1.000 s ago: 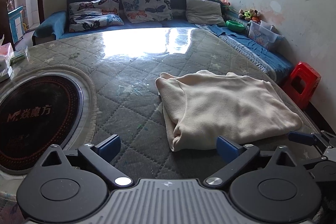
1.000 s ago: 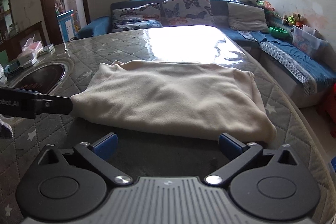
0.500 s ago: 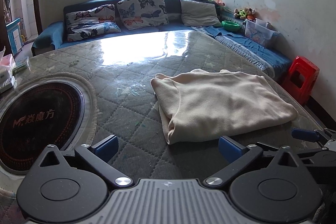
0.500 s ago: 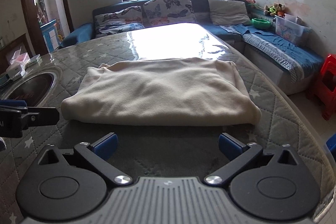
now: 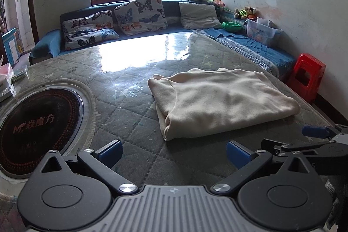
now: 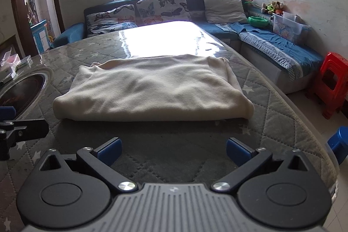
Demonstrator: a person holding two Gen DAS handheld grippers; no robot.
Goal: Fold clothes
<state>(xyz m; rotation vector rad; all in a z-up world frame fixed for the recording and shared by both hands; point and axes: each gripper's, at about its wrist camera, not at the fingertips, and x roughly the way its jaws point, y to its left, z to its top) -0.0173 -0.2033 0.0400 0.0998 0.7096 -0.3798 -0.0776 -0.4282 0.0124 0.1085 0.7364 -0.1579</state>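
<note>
Garment [image 6: 152, 88]: folded cream rectangle on your quilted table [image 6: 271, 114], long axis left to right, fold edge toward you. Left gripper [image 5: 174, 152] and right gripper [image 6: 173, 150]: both spread wide, empty (farther back from the cloth than a second ago).
</note>
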